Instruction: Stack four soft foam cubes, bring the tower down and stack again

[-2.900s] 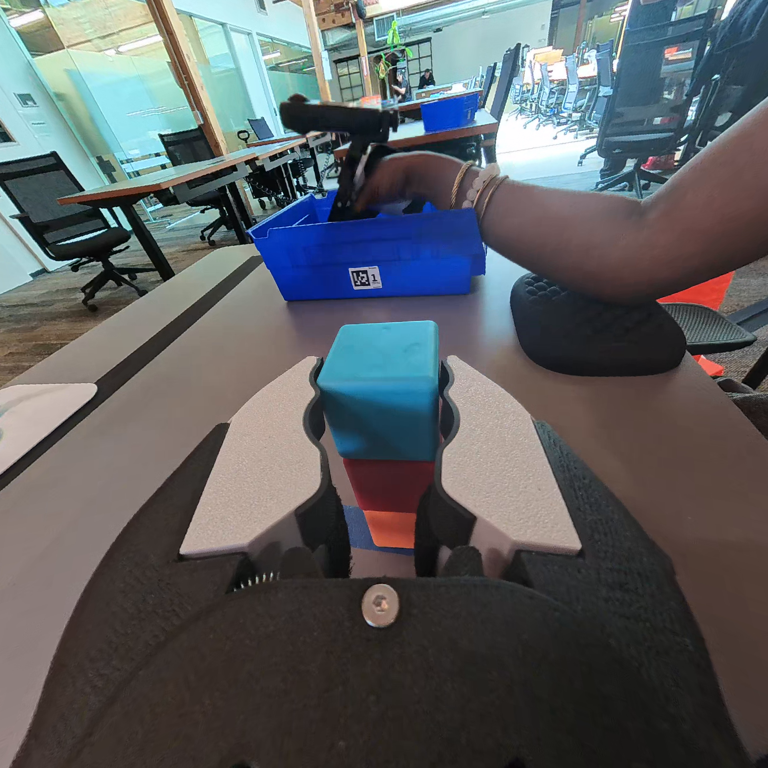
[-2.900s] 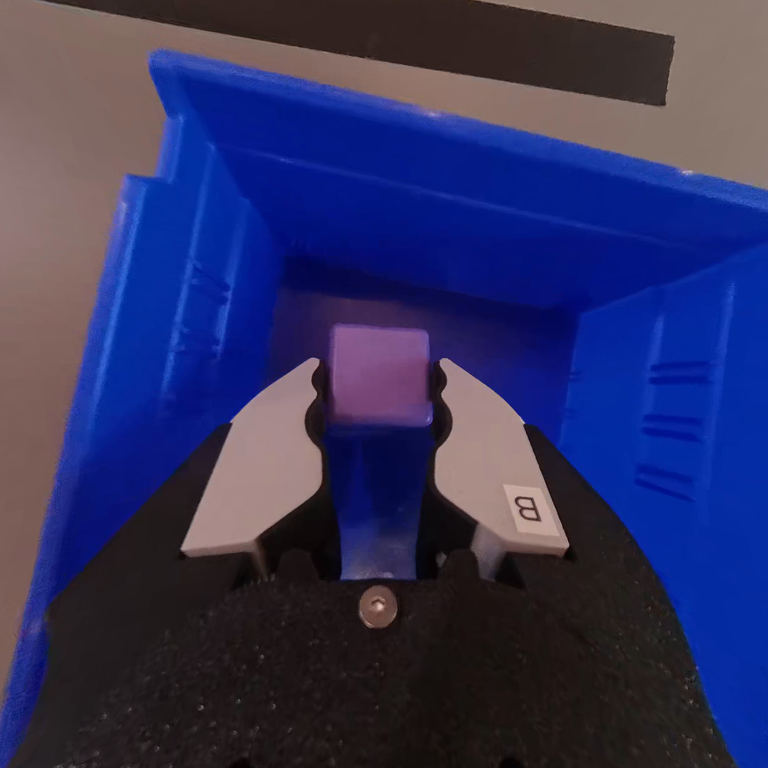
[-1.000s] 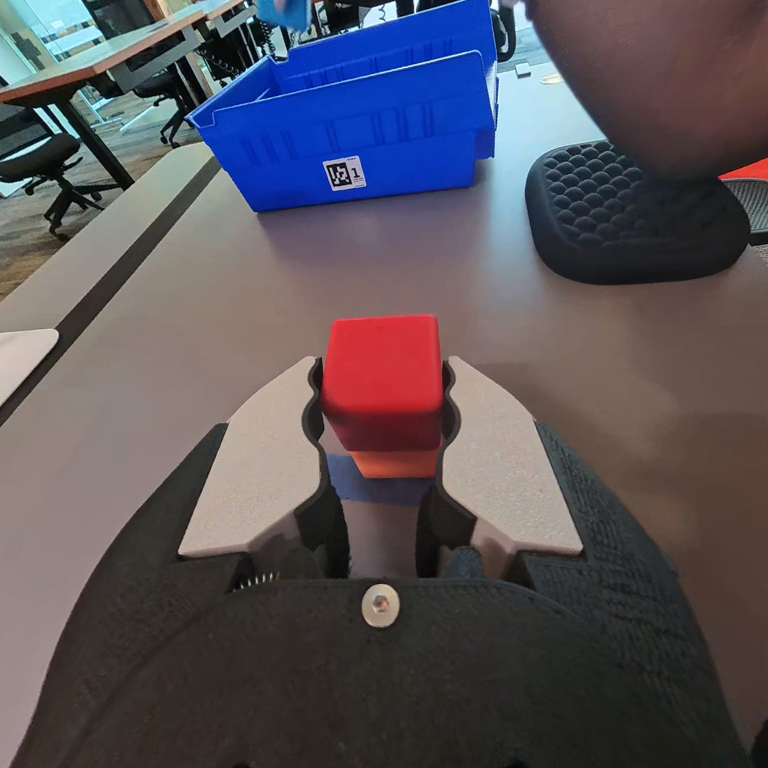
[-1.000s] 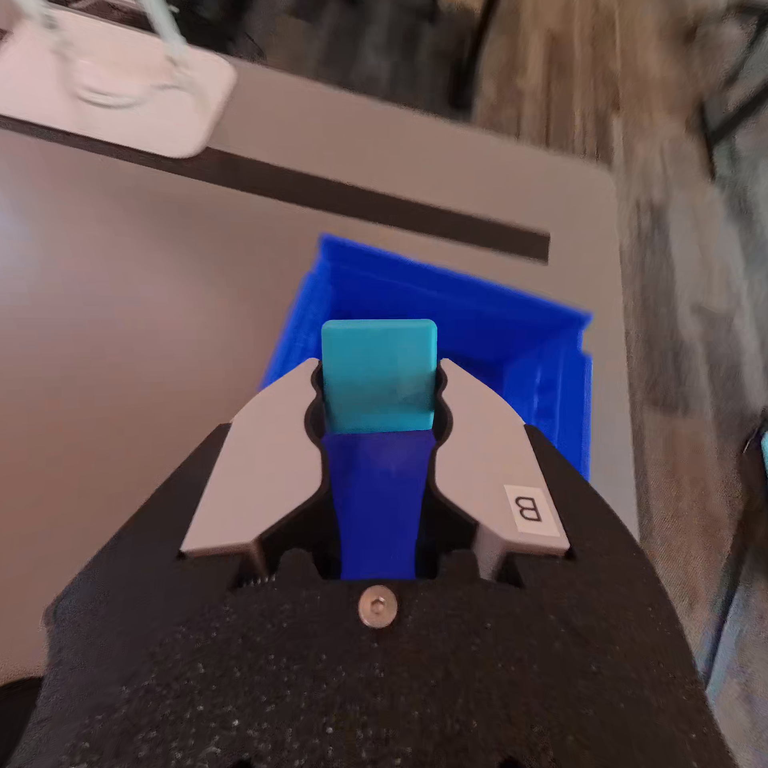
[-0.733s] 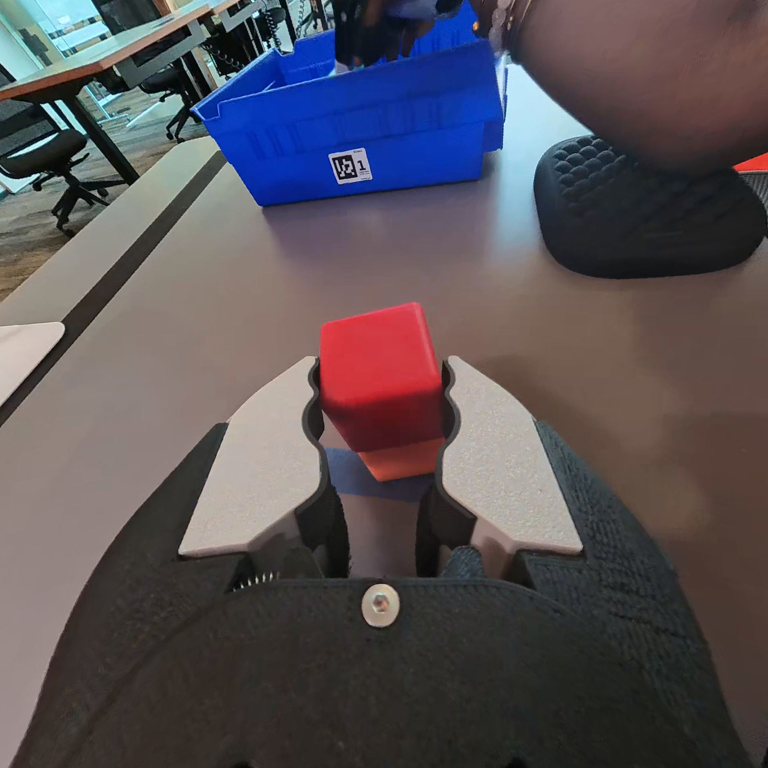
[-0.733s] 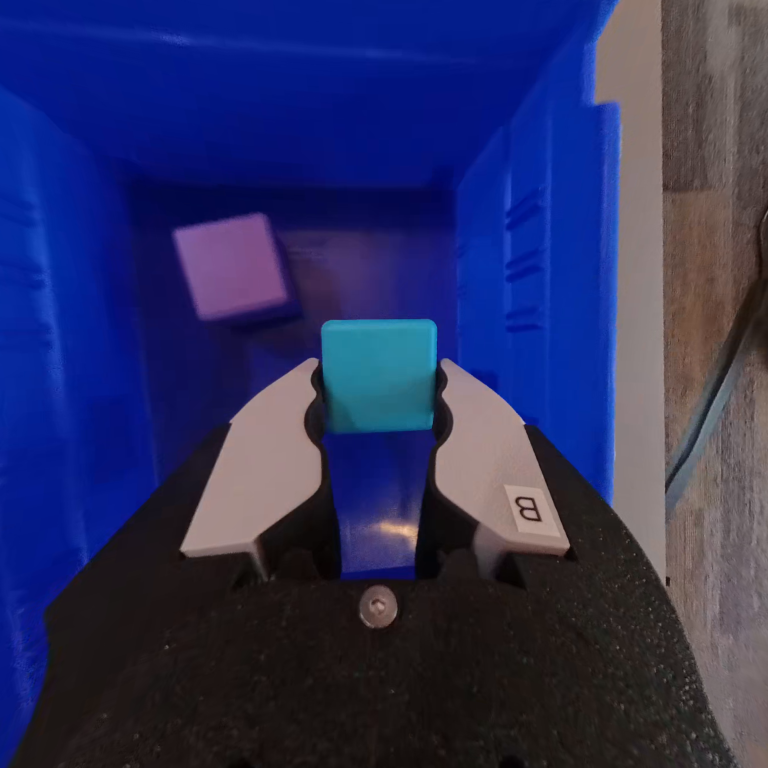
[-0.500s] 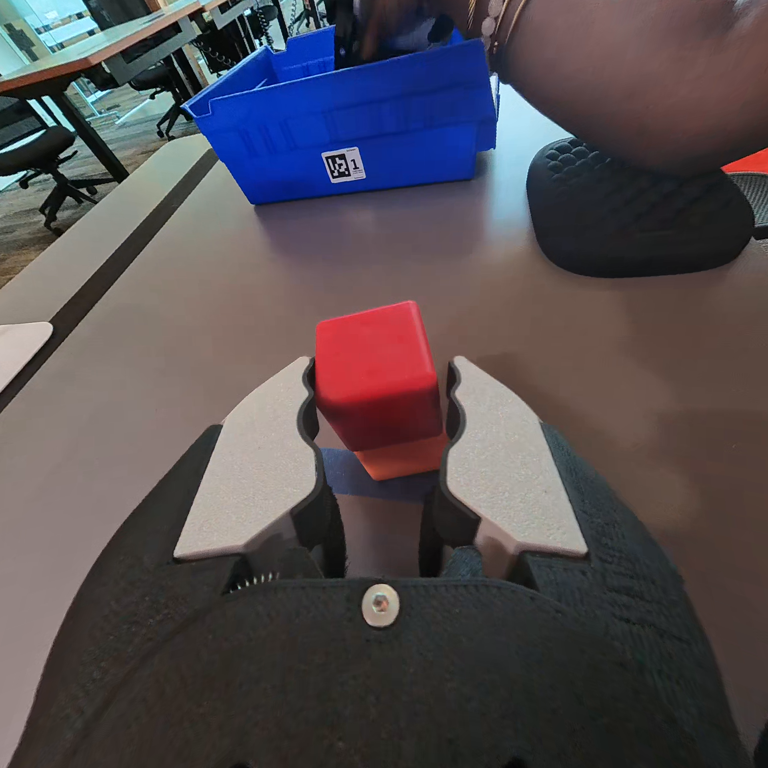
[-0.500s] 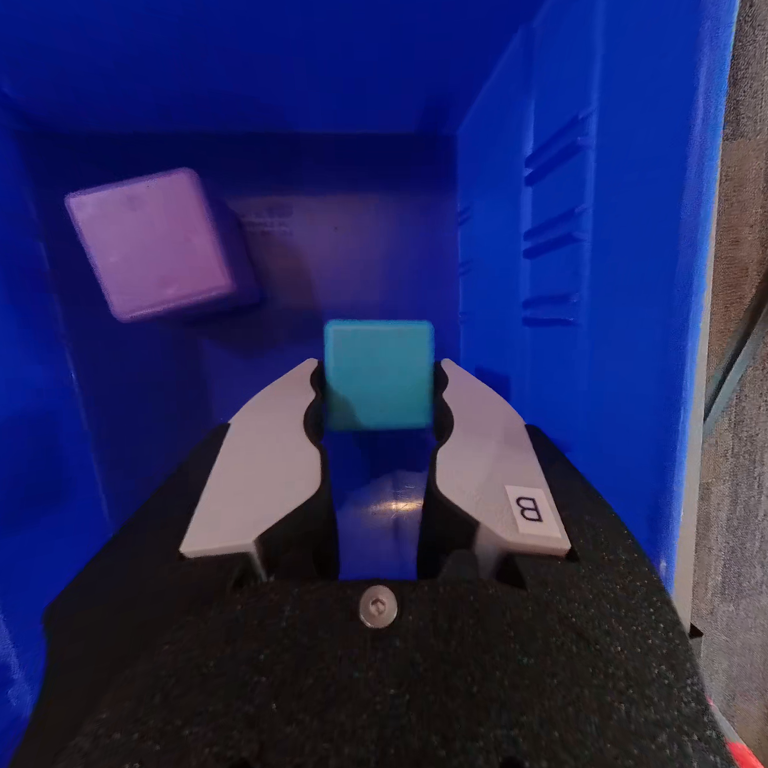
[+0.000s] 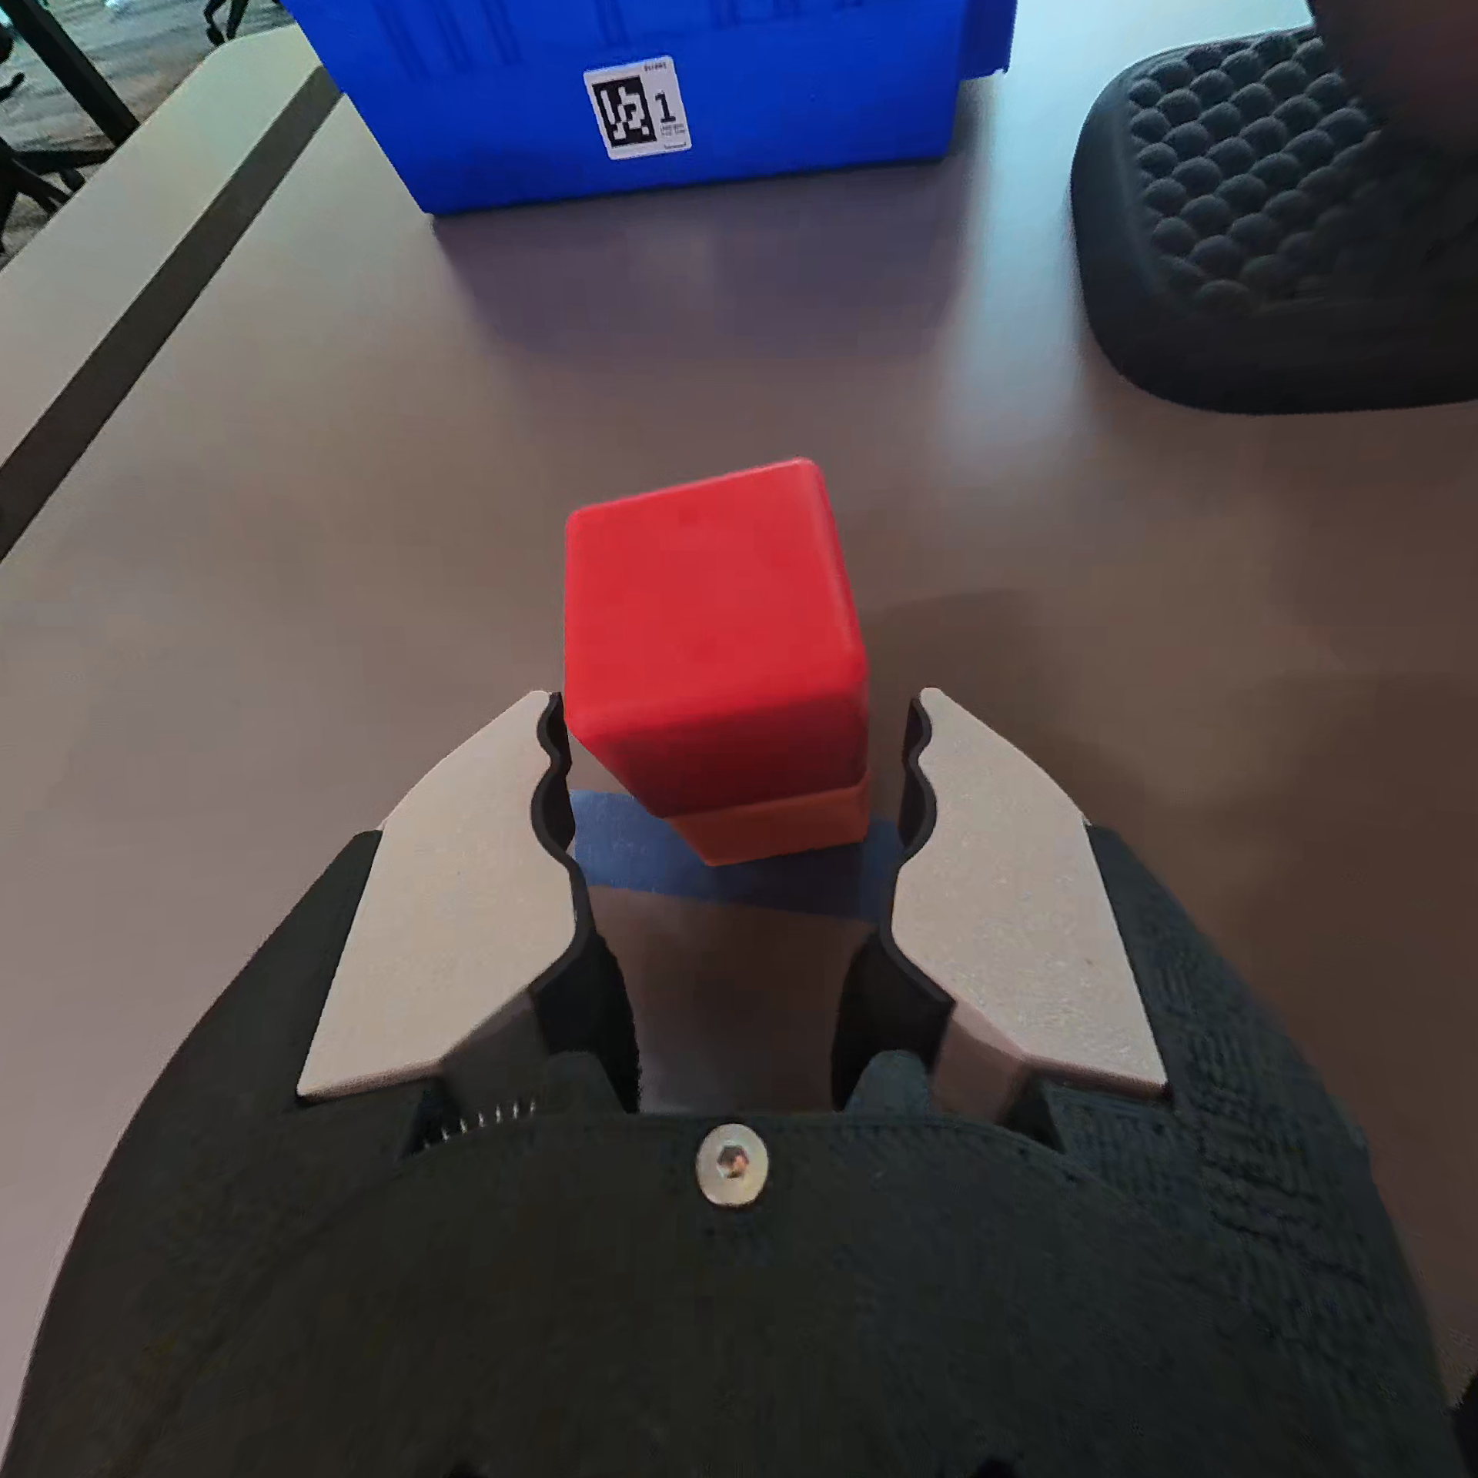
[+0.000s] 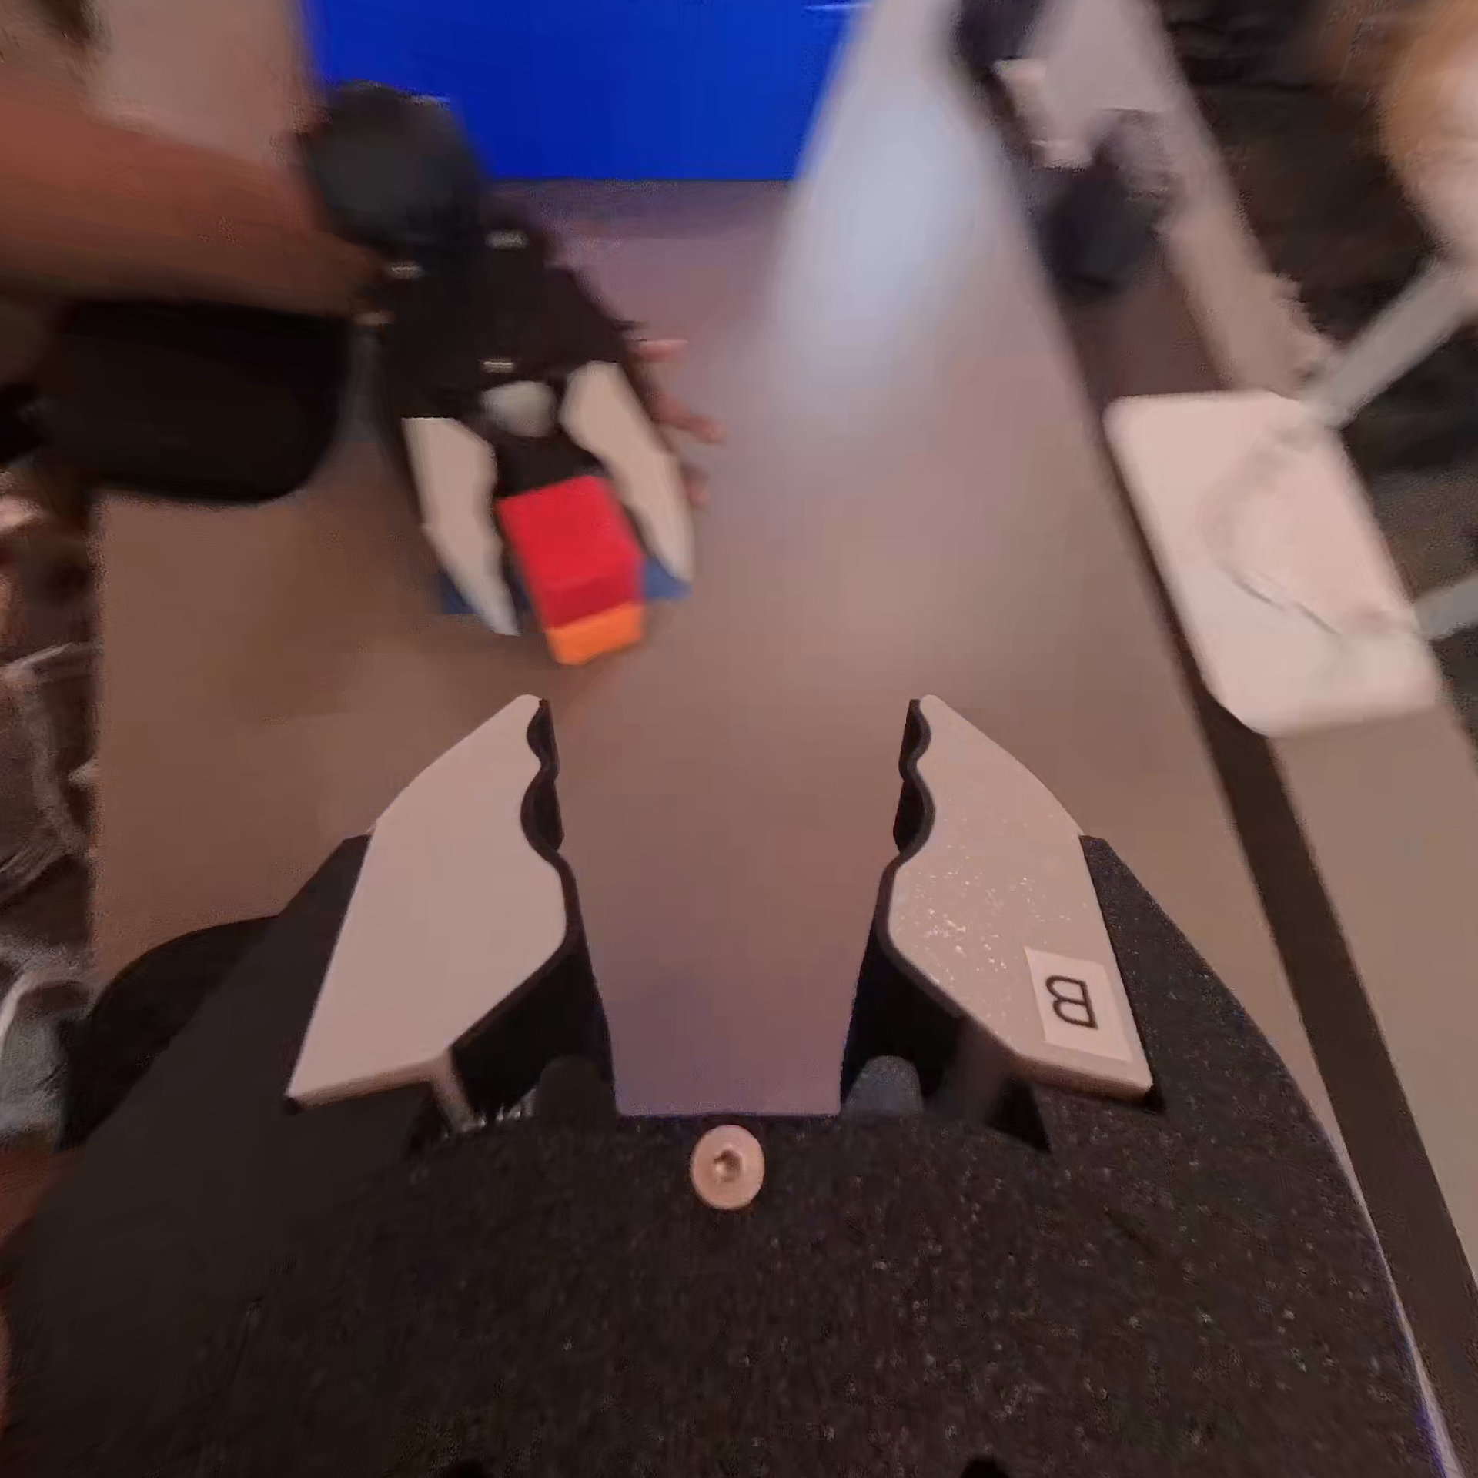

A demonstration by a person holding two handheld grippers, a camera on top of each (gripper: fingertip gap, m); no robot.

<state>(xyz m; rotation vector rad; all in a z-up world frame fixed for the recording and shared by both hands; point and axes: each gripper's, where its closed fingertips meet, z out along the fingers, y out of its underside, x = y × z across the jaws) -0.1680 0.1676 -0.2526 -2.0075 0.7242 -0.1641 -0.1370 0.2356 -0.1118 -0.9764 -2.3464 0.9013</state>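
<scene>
Both grippers gape wide and empty: left gripper [image 9: 732, 708] straddles the red cube [image 9: 708, 632] sitting twisted on the orange cube [image 9: 772, 828]; right gripper [image 10: 728, 712] is well apart. Squaring red first should steady restacking.

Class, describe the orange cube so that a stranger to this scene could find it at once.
Start at the blue bin on the grey table. Nearer, on blue tape, two cubes are stacked. The orange cube is the bottom one, under the red cube.
</scene>
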